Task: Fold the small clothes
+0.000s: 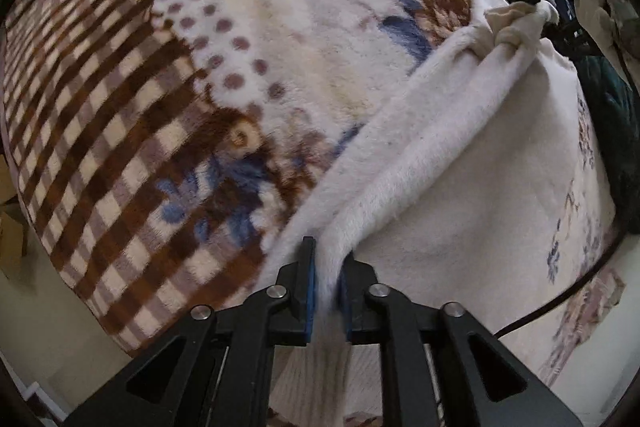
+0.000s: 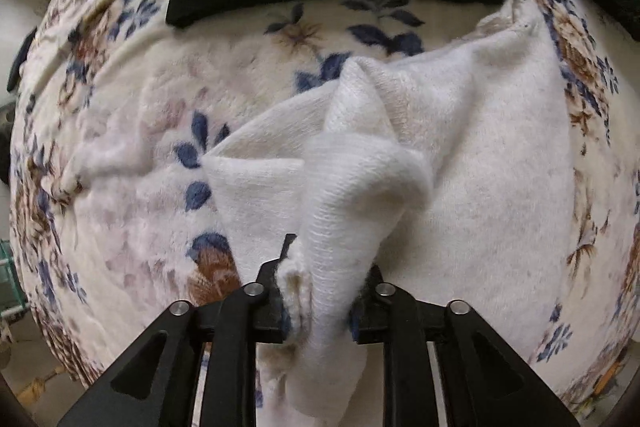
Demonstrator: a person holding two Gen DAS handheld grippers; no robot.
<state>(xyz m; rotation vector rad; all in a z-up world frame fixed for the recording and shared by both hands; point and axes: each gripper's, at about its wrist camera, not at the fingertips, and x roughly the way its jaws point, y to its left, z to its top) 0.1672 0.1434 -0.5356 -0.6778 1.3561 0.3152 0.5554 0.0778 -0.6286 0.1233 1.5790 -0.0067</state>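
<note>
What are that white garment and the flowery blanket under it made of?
The white garment looks like soft fleece or brushed knit: matte, with a fuzzy nap outside and fine ribbing inside. The blanket seems plush, velvety fleece; its printed pattern blurs into short pile. Exact fibres can't be told.

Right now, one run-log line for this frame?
phase: mid-fold | left gripper: shut on white fleece garment | right gripper: shut on same garment | surface: floral plush blanket

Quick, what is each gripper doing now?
Left gripper: closed on the white garment.
Right gripper: closed on the same white garment.
</note>
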